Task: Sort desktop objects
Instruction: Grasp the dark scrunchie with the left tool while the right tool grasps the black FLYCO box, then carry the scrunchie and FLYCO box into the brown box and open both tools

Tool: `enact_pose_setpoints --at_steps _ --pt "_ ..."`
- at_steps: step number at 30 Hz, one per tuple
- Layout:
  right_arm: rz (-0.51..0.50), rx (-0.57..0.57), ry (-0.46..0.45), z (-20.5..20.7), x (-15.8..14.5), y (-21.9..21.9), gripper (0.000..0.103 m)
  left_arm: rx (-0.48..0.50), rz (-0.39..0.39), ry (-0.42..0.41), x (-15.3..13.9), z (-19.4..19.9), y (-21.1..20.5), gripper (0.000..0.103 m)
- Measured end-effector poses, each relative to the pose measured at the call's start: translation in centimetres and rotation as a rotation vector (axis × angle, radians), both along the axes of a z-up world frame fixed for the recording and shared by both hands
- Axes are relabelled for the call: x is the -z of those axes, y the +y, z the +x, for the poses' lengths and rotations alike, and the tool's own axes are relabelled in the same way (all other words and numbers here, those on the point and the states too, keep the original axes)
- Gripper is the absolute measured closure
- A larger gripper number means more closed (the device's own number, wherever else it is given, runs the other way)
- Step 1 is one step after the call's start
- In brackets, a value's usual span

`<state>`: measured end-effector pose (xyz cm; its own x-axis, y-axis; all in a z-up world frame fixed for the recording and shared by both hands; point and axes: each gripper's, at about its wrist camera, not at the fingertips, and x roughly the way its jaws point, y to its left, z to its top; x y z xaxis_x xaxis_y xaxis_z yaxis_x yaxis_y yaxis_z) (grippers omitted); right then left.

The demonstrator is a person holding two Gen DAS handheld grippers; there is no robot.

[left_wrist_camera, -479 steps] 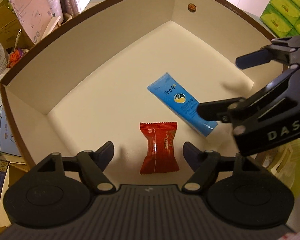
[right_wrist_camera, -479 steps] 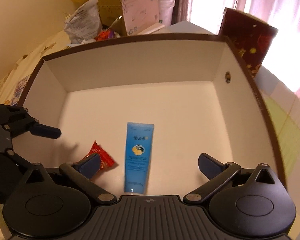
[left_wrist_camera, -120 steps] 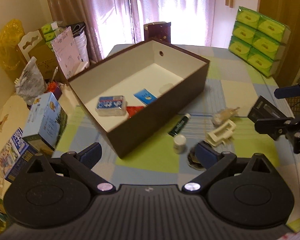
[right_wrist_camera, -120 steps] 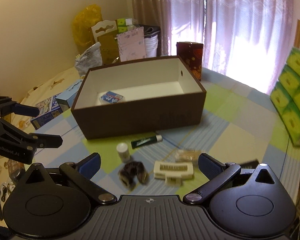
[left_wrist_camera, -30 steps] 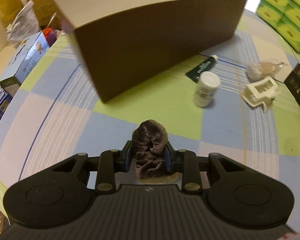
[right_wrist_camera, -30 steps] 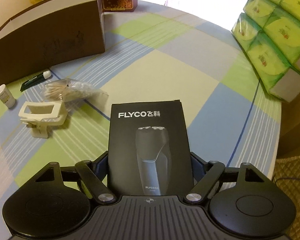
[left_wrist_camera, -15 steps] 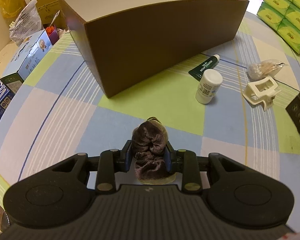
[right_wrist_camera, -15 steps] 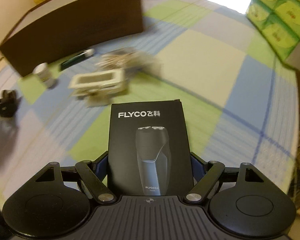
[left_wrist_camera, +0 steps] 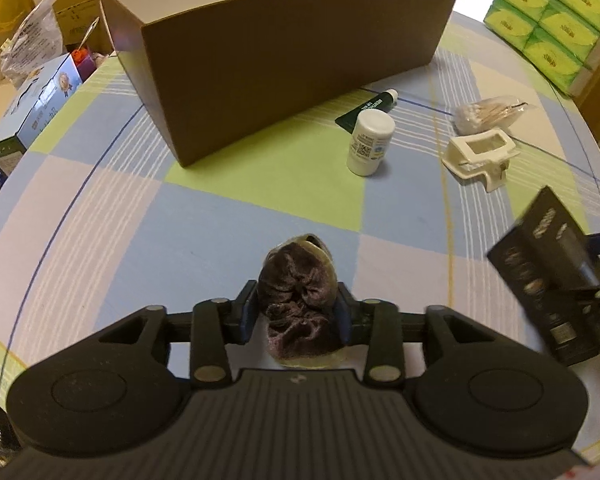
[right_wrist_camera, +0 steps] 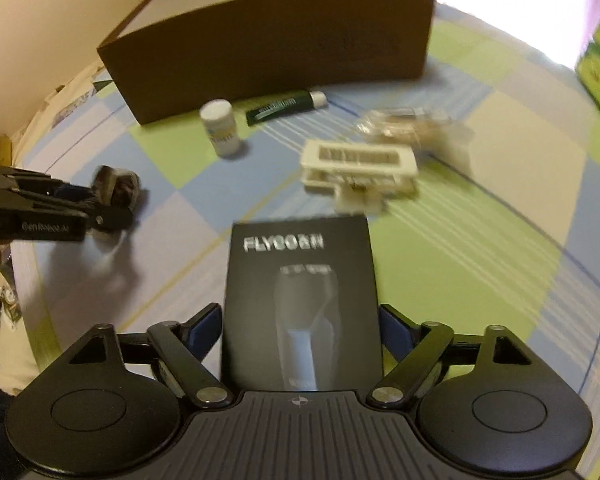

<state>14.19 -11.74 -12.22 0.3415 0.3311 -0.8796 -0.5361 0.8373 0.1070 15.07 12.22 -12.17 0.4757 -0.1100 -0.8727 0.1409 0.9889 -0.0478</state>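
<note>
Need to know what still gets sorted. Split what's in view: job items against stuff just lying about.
Job:
scrunchie, between the opening left gripper
shaver box, between the opening right gripper
brown box
white bottle
green tube
hair clip
swab bag

Lying about:
tissue packs
blue carton
plastic bag
</note>
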Motion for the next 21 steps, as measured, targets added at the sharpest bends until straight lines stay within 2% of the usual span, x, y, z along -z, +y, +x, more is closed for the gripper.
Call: enact_pose_setpoints --at_steps 1,3,10,11,12,13,15,21 --pt "-0.006 0.001 0.002 0.2 0.1 0.2 0.015 0.0 -0.006 0.0 0.0 0.0 0.0 0.062" --pt "-0.025 0.007 -0.003 0.4 0.3 0.5 0.014 -0.001 -0.002 0.0 0.0 0.0 -0.2 0.05" --pt "-0.052 0.045 0.012 0.1 0.8 0.5 0.016 0.0 0.002 -0.009 0.1 1.0 -0.5 0.047" --pt "-0.063 0.05 0.005 -0.1 0.8 0.5 0.023 0.001 -0.003 -0.01 0.1 1.2 -0.5 0.048" --pt "-0.078 0.048 -0.006 -0.3 0.8 0.6 0.026 0.009 -0.008 -0.009 0.2 1.3 -0.6 0.052" --pt "-0.08 0.045 -0.008 -0.5 0.7 0.6 0.026 0.023 -0.006 -0.007 0.2 1.4 -0.8 0.054" --pt "-0.083 0.051 -0.006 -0.8 0.7 0.5 0.027 0.054 0.016 -0.018 0.1 1.4 -1.2 0.069" --pt "-0.069 0.083 0.009 -1.5 0.5 0.3 0.027 0.088 -0.002 -0.021 -0.2 1.1 -0.9 0.078"
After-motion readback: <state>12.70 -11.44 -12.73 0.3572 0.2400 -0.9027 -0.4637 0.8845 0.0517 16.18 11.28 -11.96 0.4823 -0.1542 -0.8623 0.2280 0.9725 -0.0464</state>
